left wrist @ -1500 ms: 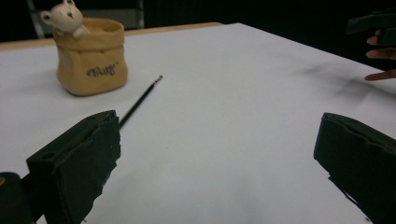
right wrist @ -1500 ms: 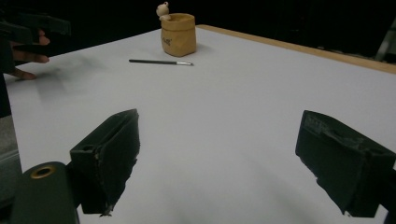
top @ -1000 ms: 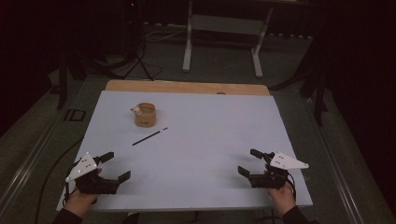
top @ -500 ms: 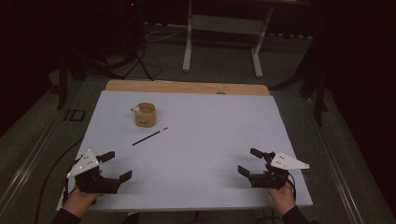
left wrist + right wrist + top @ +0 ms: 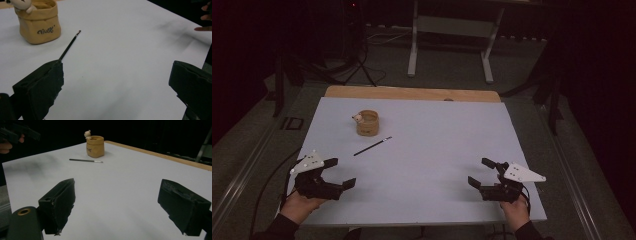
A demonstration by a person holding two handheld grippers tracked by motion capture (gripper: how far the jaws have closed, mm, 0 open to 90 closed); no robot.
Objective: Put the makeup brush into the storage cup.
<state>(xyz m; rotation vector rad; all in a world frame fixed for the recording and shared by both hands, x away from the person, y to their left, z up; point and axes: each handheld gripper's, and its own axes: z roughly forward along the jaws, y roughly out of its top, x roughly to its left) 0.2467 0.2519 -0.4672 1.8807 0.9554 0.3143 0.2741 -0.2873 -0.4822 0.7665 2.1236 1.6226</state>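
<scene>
A tan pot [image 5: 367, 123] [image 5: 39, 22] [image 5: 95, 146] shaped like a small sack, with a little white figure on its rim, stands at the table's back left. A thin dark brush [image 5: 372, 146] [image 5: 69, 46] [image 5: 85, 160] lies flat just in front of it. My left gripper [image 5: 339, 172] hovers open at the front left, with the brush beyond its left jaw in the left gripper view. At the front right my right gripper [image 5: 482, 172] is open, nothing between its jaws.
The white table top [image 5: 432, 145] has a wooden strip [image 5: 412, 93] along its far edge. A metal stand [image 5: 451, 35] and cables sit on the dark floor behind. A cable [image 5: 267, 180] trails off the left side.
The left gripper has shifted slightly forward and right. The right gripper, the pot and the brush have not moved.
</scene>
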